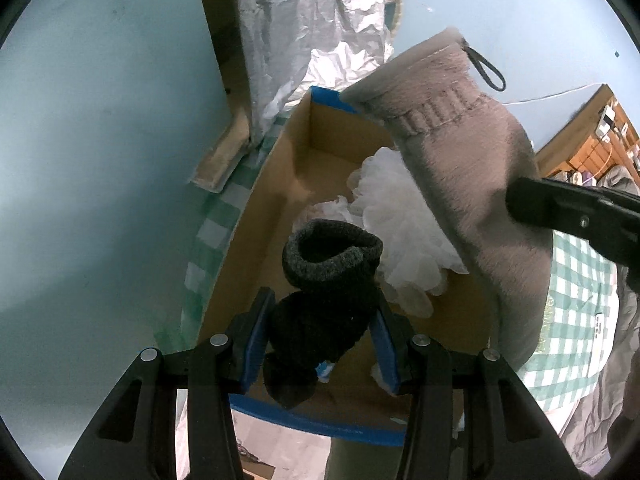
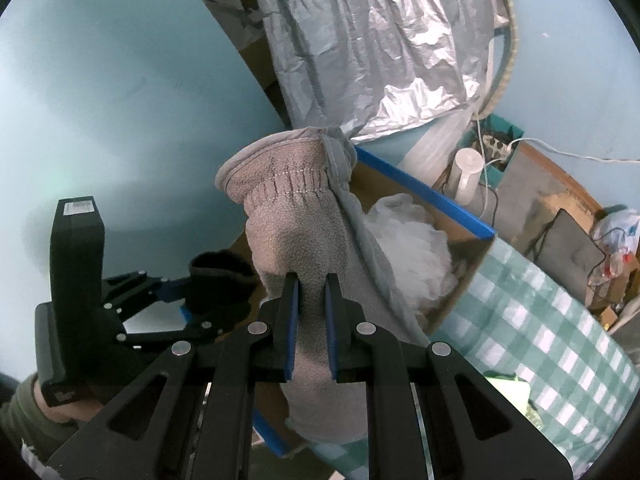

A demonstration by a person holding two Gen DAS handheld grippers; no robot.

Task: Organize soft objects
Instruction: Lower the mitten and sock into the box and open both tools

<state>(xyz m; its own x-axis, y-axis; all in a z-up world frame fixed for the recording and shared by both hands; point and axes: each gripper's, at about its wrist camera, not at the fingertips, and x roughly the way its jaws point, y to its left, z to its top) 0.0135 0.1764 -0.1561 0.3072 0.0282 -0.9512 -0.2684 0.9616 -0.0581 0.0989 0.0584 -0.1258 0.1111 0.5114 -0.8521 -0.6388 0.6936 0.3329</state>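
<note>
My left gripper [image 1: 322, 300] is shut on a dark grey sock [image 1: 326, 280] and holds it over a cardboard box [image 1: 256, 240] with blue taped edges. My right gripper [image 2: 312, 280] is shut on a grey fleece glove [image 2: 296, 224], held upright above the same box [image 2: 468, 256]. The glove also shows in the left wrist view [image 1: 472, 168], over the box's right side. A white mesh bath pouf [image 1: 400, 224] lies inside the box; it also shows in the right wrist view [image 2: 412, 240]. The left gripper [image 2: 176, 292] with the sock [image 2: 224, 280] shows at lower left there.
The box stands on a green and white checked cloth [image 2: 540, 320]. A crinkled silver sheet [image 2: 380, 52] hangs behind the box against a pale blue wall [image 1: 100, 140]. A white bottle [image 2: 466, 176], cables and clutter sit at the far right.
</note>
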